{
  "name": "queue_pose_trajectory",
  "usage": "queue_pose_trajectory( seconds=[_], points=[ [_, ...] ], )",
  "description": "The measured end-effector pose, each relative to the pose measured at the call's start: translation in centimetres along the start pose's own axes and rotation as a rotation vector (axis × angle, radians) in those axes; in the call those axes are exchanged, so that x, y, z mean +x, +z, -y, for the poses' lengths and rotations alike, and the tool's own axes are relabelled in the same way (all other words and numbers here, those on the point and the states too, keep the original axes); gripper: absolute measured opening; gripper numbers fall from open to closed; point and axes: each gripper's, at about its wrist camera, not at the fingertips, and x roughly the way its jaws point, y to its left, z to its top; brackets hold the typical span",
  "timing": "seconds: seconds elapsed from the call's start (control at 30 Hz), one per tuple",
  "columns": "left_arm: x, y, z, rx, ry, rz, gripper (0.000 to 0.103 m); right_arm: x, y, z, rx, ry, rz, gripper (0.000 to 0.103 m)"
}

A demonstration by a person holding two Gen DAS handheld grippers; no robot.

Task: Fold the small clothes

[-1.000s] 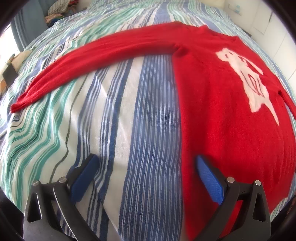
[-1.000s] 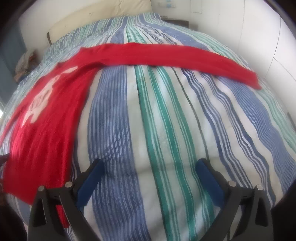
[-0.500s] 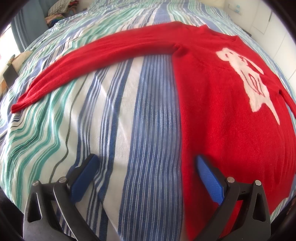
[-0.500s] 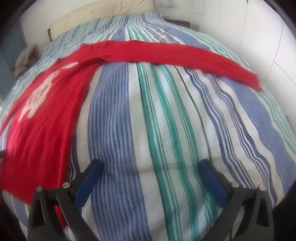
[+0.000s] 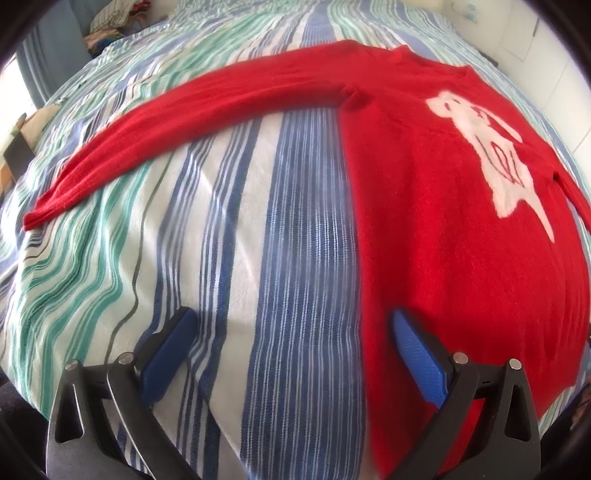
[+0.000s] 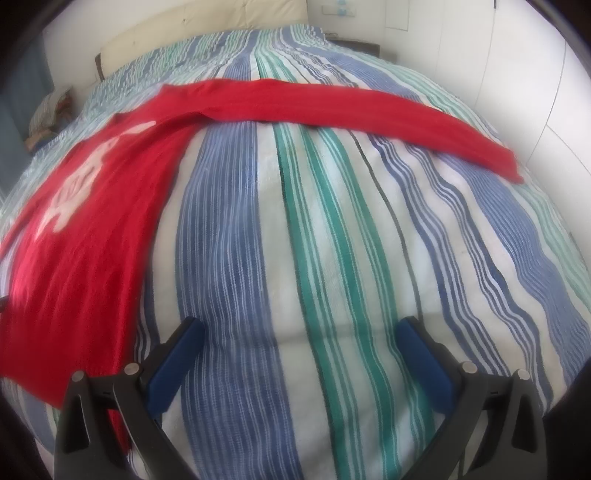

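A red sweater (image 5: 443, 229) lies flat, front up, on a bed covered with a striped bedspread (image 5: 221, 258) in blue, green and white. Its sleeves are spread straight out to either side.

The left gripper (image 5: 290, 334) hovers over the near edge of the bed with its blue-padded fingers wide apart and nothing between them. Its right finger (image 5: 417, 354) sits over the sweater's near left corner, while its left finger is over bare bedspread. One sleeve (image 5: 184, 110) runs away to the far left.

The right gripper (image 6: 299, 341) is likewise spread wide and empty, over bare stripes just right of the sweater (image 6: 81, 236); the garment's hem reaches its left finger (image 6: 173, 363). The other sleeve (image 6: 369, 114) stretches across the far side to the right.

The white figure (image 5: 491, 147) on the chest is blurred in the right view. The sweater's far side edge is cut off in both views. A heap of cloth (image 5: 110, 22) at the far left is too small to identify.
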Motion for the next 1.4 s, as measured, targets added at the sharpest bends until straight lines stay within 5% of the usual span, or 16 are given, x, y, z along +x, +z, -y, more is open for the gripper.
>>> queue_pose_trajectory(
  seconds=[0.13, 0.37, 0.53, 0.67, 0.9, 0.97, 1.03, 1.07, 1.23, 1.4],
  points=[
    [-1.3, 0.0, 0.0, 0.0, -0.027, 0.054, 0.102, -1.0, 0.2, 0.3, 0.018, 0.018, 0.0, 0.102],
    [-1.8, 0.5, -1.4, -0.06, -0.053, 0.096, 0.102, -4.4, 4.4, 6.8, 0.24, 0.214, 0.136, 0.101],
    [-1.9, 0.7, -1.8, -0.08, -0.039, 0.118, 0.102, -2.6, 7.4, 17.5, 0.64, 0.365, 0.155, 0.1],
    [-1.6, 0.5, -1.9, -0.09, -0.028, 0.104, 0.102, 1.0, 7.0, 23.0, 0.884, 0.458, 0.088, 0.083],
    [-0.6, 0.4, -1.9, -0.092, -0.005, 0.075, 0.102, 3.3, 9.1, 25.6, 0.959, 0.443, 0.144, 0.068],
    [-0.5, 0.3, -1.8, -0.09, -0.001, 0.073, 0.102, 3.9, 9.6, 25.4, 0.95, 0.417, 0.13, 0.059],
    [-0.4, 0.3, -1.7, -0.085, 0.005, 0.071, 0.102, 4.3, 10.5, 25.0, 0.901, 0.379, 0.092, 0.032],
    [-0.4, 0.3, -1.7, -0.084, 0.006, 0.072, 0.102, 4.5, 10.9, 24.9, 0.877, 0.353, 0.064, 0.009],
    [-0.5, 0.4, -2.0, -0.099, -0.004, 0.074, 0.102, 0.4, 16.2, 22.0, 0.689, 0.197, 0.126, 0.005],
    [-0.7, 0.9, -2.5, -0.129, -0.028, 0.078, 0.102, -7.4, 25.0, 10.6, 0.335, 0.315, 0.266, 0.005]
  ],
)
